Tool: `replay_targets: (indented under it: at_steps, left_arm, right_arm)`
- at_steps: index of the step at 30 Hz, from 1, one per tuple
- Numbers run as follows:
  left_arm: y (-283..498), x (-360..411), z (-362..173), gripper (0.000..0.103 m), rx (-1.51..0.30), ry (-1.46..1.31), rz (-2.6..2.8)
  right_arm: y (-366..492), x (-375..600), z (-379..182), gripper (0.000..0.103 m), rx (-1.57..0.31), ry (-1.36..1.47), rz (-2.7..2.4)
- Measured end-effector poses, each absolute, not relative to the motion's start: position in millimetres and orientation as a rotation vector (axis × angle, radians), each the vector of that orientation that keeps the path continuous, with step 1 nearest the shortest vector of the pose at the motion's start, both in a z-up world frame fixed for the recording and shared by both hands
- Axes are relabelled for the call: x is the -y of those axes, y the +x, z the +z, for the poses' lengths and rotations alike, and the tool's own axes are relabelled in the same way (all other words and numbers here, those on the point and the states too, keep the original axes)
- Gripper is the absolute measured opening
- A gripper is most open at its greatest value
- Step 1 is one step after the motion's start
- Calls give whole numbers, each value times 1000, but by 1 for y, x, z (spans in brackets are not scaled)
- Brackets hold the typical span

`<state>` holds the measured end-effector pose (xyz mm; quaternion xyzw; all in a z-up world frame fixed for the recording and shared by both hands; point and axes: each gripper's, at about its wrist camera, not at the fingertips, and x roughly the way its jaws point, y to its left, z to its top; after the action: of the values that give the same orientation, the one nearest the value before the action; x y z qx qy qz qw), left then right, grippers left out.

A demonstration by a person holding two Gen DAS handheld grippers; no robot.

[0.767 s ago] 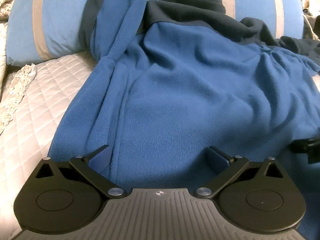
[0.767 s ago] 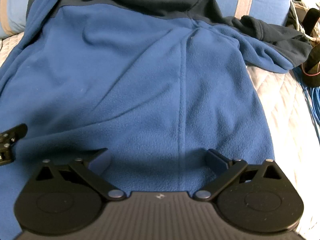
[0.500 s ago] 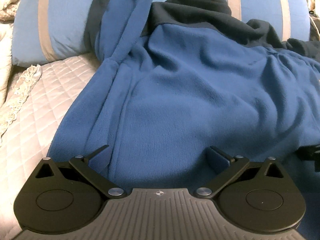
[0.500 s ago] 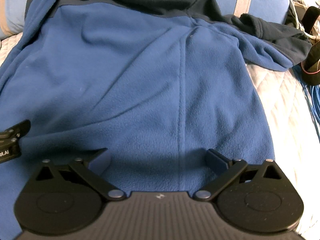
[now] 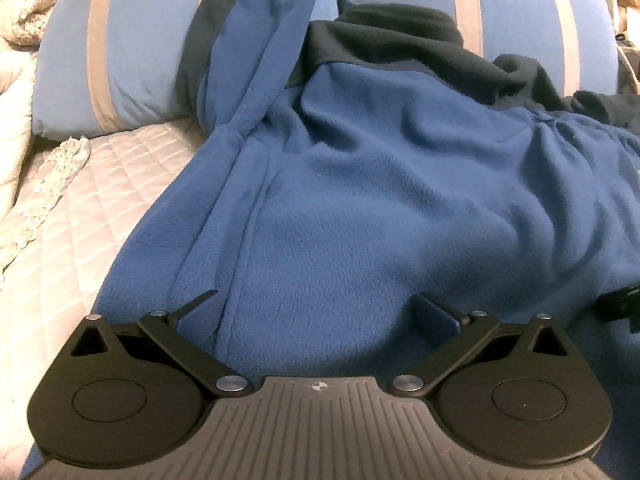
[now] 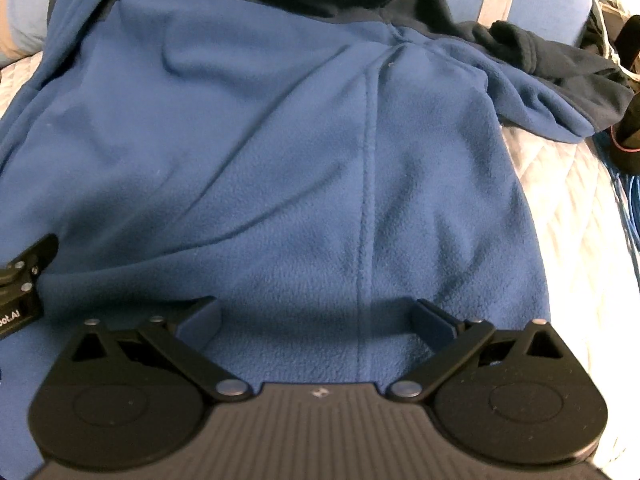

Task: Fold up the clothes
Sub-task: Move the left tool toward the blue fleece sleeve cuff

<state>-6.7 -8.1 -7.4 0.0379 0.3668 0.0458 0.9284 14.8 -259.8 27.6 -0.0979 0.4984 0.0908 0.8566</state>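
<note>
Here: both claws, left (image 5: 316, 312) and right (image 6: 316, 316), spread wide, empty, over blue fleece (image 6: 280, 160); partial lettering "oot.AI" at edge.

The blue fleece (image 5: 360, 216) sits lower in the left wrist frame, more pillow (image 5: 132, 52) showing; the left hand-held gripper (image 6: 24, 280) edges further into the right wrist view.

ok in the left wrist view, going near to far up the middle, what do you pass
left gripper with open jaws → blue fleece body → dark navy collar → blue striped pillow
</note>
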Motion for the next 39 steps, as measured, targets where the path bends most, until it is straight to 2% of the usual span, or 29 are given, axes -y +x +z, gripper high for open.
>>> replay_targets:
  at_steps: [8, 16, 22, 25, 27, 35, 39]
  left_arm:
    - [-3, 7, -7, 103, -771, 83, 73]
    - [0, -7, 8, 103, -785, 124, -56]
    - [-3, -37, 39, 103, -583, 136, -20]
    - [12, -46, 45, 103, -542, 190, 19]
    - [22, -54, 43, 103, -540, 192, 16]
    - [52, -67, 35, 103, -566, 211, -33]
    - [69, -78, 38, 103, -636, 113, -80]
  right_arm:
    - [3, 267, 30, 103, -1006, -230, 239]
    - [-74, 270, 34, 103, -961, -256, 280]
    - [-112, 259, 39, 103, -966, -285, 298]
    - [-122, 254, 38, 103, -982, -288, 313]
    - [-120, 255, 37, 103, -988, -293, 312]
    - [6, 285, 32, 103, -1029, -294, 284]
    - [14, 284, 28, 103, -1017, -294, 275]
